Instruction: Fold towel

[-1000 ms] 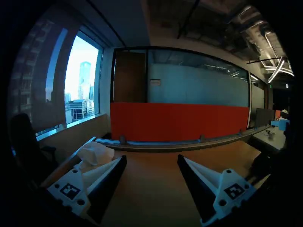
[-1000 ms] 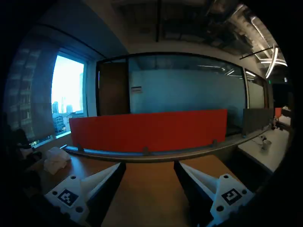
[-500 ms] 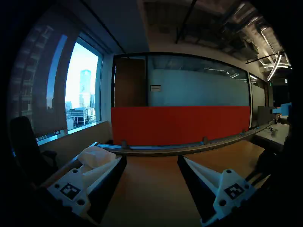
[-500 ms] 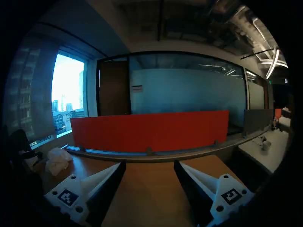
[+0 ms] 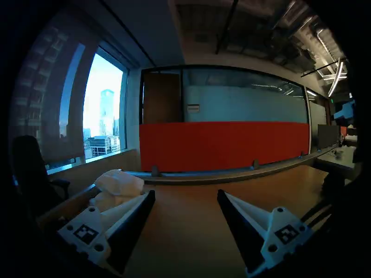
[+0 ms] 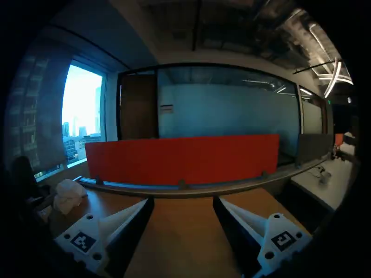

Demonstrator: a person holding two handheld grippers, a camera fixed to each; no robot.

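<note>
The towel [image 5: 118, 183] is seen crumpled in a white heap at the left edge of the surface [image 5: 185, 227], near the window [image 5: 104, 116]. Its long axis cannot be told surely, though the heap seems stretched a little along that edge. The left tongs [image 5: 185, 192] are held level and low over the surface, pointed at the red panel [image 5: 222, 146], released, with nothing between the fingers. The right tongs [image 6: 182, 200] are held likewise, released and empty.

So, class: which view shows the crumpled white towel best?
The left gripper view: the towel lies close and large, though one finger hides its lower edge. The right gripper view shows it small, far off to the side.
</note>
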